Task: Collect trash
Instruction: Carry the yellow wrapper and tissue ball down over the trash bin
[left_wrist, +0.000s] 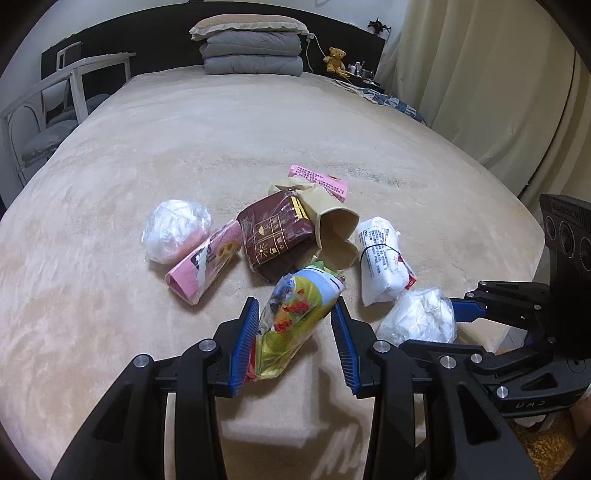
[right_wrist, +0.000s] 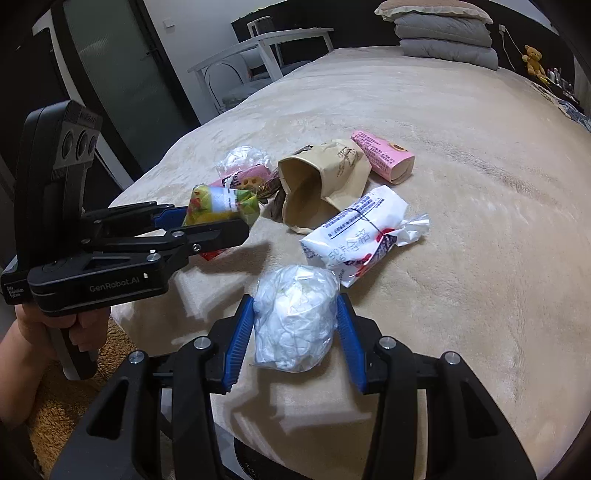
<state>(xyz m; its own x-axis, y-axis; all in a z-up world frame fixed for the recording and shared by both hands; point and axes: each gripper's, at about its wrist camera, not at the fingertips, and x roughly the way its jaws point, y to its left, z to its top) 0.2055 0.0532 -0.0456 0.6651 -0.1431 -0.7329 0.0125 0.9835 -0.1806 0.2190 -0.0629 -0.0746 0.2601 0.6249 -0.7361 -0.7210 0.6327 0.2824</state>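
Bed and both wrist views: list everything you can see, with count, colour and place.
Colourful snack bag: 1, green-yellow, between the left fingers.
Clear bag of white tissue: 1, near edge, between the right fingers.
Second clear bag: 1, white, left of the pile.
Pink wrapper: 1, beside it.
Brown packet: 1, pile middle.
Paper bag: 1, tan, open.
Pink carton: 1, far side.
White printed pack: 1, right.
Bed: 1, beige.
Folded bedding: grey, head end.
Teddy bear: 1, brown.
Chair: 1, white.
Left gripper, right gripper: black, blue pads.

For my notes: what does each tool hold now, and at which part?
Left tool: colourful snack bag, seemingly gripped at its middle. Right tool: white plastic bundle, across its sides.
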